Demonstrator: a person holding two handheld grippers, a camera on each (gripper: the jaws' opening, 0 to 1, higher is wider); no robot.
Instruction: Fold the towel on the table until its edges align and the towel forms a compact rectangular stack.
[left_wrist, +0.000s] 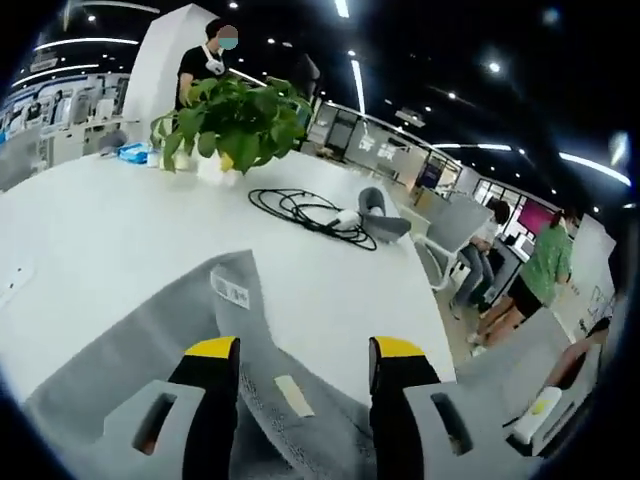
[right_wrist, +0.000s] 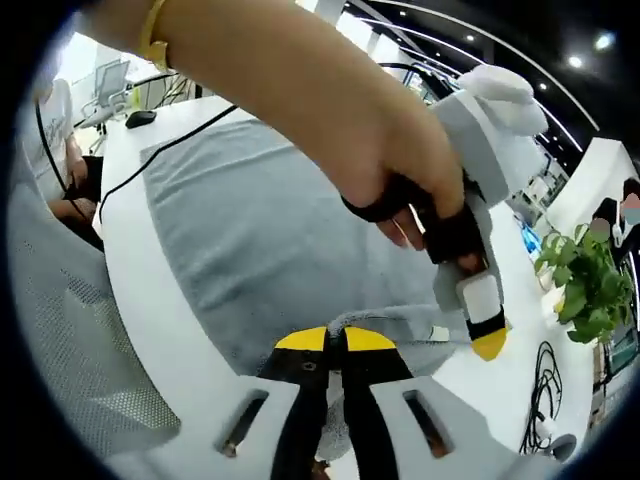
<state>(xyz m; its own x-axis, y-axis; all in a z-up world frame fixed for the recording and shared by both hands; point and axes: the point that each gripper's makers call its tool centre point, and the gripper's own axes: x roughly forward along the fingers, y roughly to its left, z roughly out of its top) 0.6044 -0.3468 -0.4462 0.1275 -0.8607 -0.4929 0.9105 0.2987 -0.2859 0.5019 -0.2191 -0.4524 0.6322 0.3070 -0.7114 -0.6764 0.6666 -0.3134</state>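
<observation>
A grey towel lies rumpled on the white table, one corner with a white label pointing away from me. My left gripper hovers over its folds, the yellow-tipped jaws wide apart and open, with cloth beneath and between them. In the right gripper view the towel spreads flat across the table. My right gripper is shut on a raised edge of it at the near side. A hand holds the left gripper just to the right, its tip beside that same lifted edge.
A potted plant stands at the table's far side, with a coiled black cable and a grey object near the right edge. Chairs and people are beyond the table. A mesh chair sits beside the table edge; a black mouse lies farther off.
</observation>
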